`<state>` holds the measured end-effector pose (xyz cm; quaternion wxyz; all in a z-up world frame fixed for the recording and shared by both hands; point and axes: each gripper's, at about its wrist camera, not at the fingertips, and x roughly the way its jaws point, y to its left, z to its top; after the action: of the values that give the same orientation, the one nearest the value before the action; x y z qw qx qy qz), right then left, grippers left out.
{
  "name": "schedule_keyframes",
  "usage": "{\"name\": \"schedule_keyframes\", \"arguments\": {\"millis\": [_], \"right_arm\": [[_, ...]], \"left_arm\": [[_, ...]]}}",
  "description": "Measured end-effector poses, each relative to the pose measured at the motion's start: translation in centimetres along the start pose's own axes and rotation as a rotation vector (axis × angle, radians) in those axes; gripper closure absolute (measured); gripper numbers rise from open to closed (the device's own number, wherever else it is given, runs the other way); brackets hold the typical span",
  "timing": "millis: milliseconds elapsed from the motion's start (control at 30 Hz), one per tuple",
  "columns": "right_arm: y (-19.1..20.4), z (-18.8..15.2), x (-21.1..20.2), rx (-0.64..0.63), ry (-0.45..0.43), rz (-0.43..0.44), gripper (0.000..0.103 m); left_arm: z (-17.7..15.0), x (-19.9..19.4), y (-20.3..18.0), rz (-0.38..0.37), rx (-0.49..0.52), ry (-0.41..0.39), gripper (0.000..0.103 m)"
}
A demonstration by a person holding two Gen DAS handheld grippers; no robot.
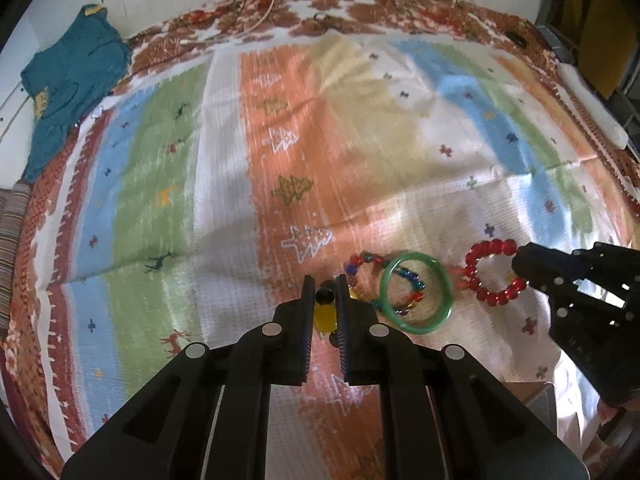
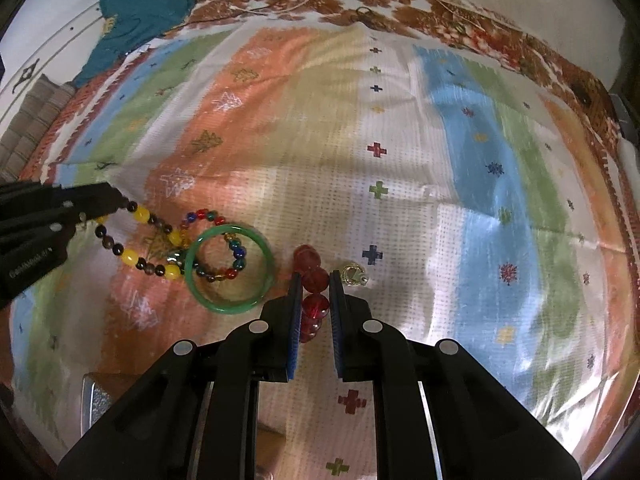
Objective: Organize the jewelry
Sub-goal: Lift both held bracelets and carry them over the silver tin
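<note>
The red bead bracelet (image 1: 493, 271) lies on the striped cloth (image 2: 400, 152), just beside the green bangle (image 2: 229, 267). Its beads are pinched between the two fingers of the right gripper (image 2: 314, 280), which are closed down on them with only the beads in the gap. A small gold ring (image 2: 352, 273) sits just beside the right finger and is not held.

The yellow and dark bead string (image 2: 138, 242) is caught at one end by the left gripper (image 1: 324, 286). The fingers there are nearly together, with a dark bead and a yellow bead squeezed between them. A colorful bead bracelet (image 2: 218, 246) lies partly inside the green bangle and touches the string.

Trouble can be made if the string is pulled fast. The colorful bracelet and the bangle may be dragged along and tangled. Round beads are slippery, so the red bracelet may be dropped if it is lifted quickly. The gold ring may be knocked away by the right finger. The soft cloth may be bunched up too.
</note>
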<state>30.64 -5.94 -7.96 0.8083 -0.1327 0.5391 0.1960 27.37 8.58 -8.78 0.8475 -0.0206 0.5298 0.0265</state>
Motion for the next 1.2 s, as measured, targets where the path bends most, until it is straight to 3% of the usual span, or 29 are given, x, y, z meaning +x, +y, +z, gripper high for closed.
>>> {"name": "schedule_keyframes", "arguments": {"millis": [633, 1200], "right_arm": [[0.2, -0.8, -3.0, 0.004, -0.052, 0.019, 0.089], [0.9, -2.0, -6.1, -0.018, -0.1, 0.04, 0.089]], "left_arm": [[-1.0, -3.0, 0.0, -0.011, -0.02, -0.038, 0.094], [-2.5, -6.9, -1.7, -0.064, -0.003, -0.094, 0.094]]}}
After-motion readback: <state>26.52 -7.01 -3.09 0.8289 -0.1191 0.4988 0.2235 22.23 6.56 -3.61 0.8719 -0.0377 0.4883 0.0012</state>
